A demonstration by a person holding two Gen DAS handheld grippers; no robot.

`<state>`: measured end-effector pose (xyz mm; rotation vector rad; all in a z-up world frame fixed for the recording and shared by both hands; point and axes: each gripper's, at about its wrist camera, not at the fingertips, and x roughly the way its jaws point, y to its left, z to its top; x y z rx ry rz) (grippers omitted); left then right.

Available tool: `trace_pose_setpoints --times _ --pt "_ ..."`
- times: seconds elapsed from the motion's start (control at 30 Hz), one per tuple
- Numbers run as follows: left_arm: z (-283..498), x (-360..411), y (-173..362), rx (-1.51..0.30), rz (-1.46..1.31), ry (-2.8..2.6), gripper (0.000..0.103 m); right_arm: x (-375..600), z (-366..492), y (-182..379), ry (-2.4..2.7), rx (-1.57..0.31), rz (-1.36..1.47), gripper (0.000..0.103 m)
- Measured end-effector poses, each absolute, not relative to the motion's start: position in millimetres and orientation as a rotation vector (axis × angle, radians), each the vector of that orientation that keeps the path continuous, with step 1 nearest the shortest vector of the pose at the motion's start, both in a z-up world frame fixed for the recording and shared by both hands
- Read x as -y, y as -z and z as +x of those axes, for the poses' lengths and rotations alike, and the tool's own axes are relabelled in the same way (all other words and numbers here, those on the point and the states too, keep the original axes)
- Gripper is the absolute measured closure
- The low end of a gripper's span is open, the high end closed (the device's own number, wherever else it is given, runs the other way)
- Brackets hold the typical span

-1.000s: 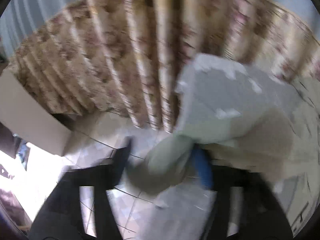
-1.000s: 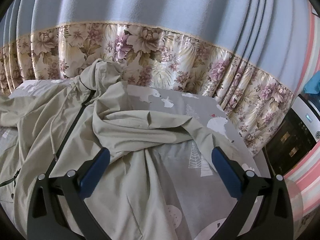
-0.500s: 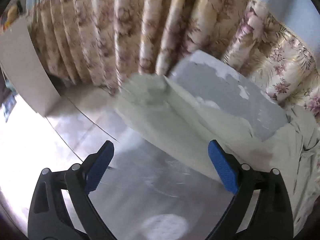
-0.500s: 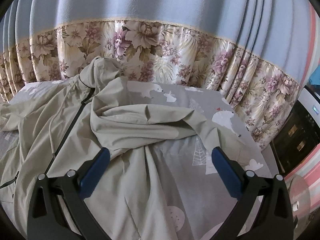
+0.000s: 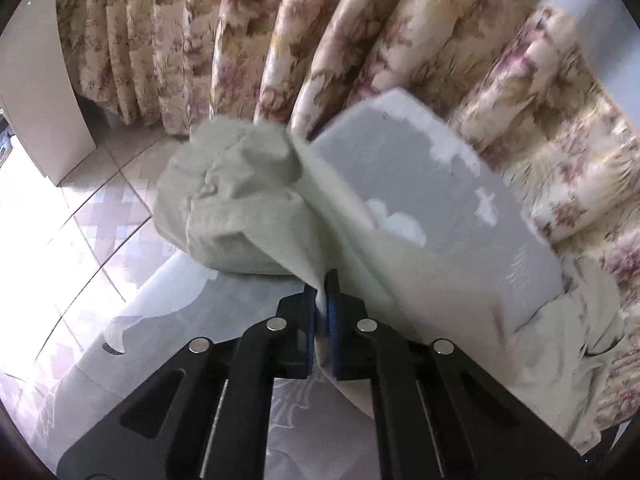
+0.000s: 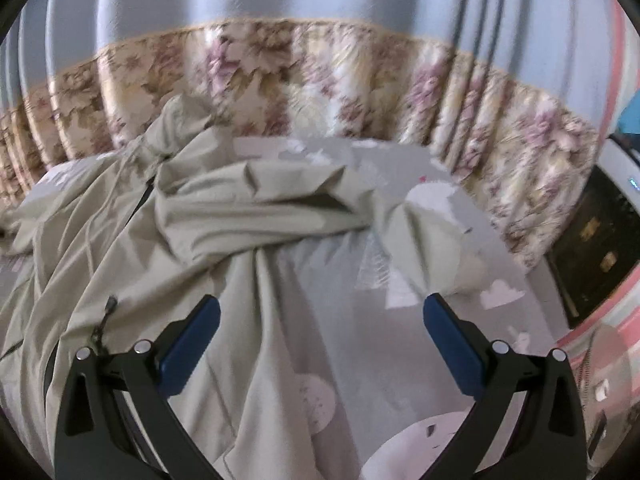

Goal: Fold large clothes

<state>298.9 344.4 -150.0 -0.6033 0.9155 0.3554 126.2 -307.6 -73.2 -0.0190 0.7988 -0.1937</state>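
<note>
A pale khaki jacket (image 6: 224, 216) with a dark zipper lies spread and crumpled across a grey printed bedsheet (image 6: 460, 216). In the left wrist view a bunched end of the jacket (image 5: 248, 200) hangs over the bed's corner. My left gripper (image 5: 322, 280) is closing tight on a fold of that cloth, and its blue pads (image 5: 333, 312) press on it. My right gripper (image 6: 320, 312) hovers open just above the jacket's lower part with nothing between its fingers. A sleeve (image 6: 424, 236) trails to the right, ahead of the right finger.
A floral curtain (image 5: 320, 40) hangs close behind the bed. Beyond the bed's left corner are a tiled floor (image 5: 80, 232) and a white panel (image 5: 36, 92). At the bed's right side stands a dark cabinet (image 6: 592, 248).
The left gripper, wide open half a second ago, has dropped to the bed's corner, rolled, and closed on the jacket's fold. The right gripper has moved lower and closer over the jacket, still open.
</note>
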Motion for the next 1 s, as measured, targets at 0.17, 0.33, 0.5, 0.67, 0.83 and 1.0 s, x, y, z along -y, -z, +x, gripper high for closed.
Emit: trace_pose_setpoints --times 0.17,0.33,0.5,0.67,0.83,1.0 --pt "277.6 -331.2 117.1 -0.806 -0.547 -0.377 0.1 299.4 142.3 111.6 0.151 -0.919 -0.044 0.005" --pt "250.4 -332.5 86.0 -0.718 -0.533 -0.394 0.1 293.0 151.0 137.3 0.037 -1.01 -0.001 0.083" --pt "229.4 -326.5 65.9 -0.654 -0.498 -0.437 0.1 283.1 137.5 126.5 0.081 -0.974 -0.186 0.103" --pt "198.0 -323.3 35.2 -0.565 -0.46 -0.479 0.1 299.9 112.4 114.1 0.154 -1.029 -0.305 0.103" --pt "212.4 -316.9 39.7 -0.632 -0.342 -0.51 0.1 339.4 105.5 128.6 0.112 -1.133 -0.188 0.097" --pt "225.0 -305.5 53.4 -0.648 -0.289 -0.496 0.1 376.1 97.5 76.7 0.052 -0.95 0.081 0.032"
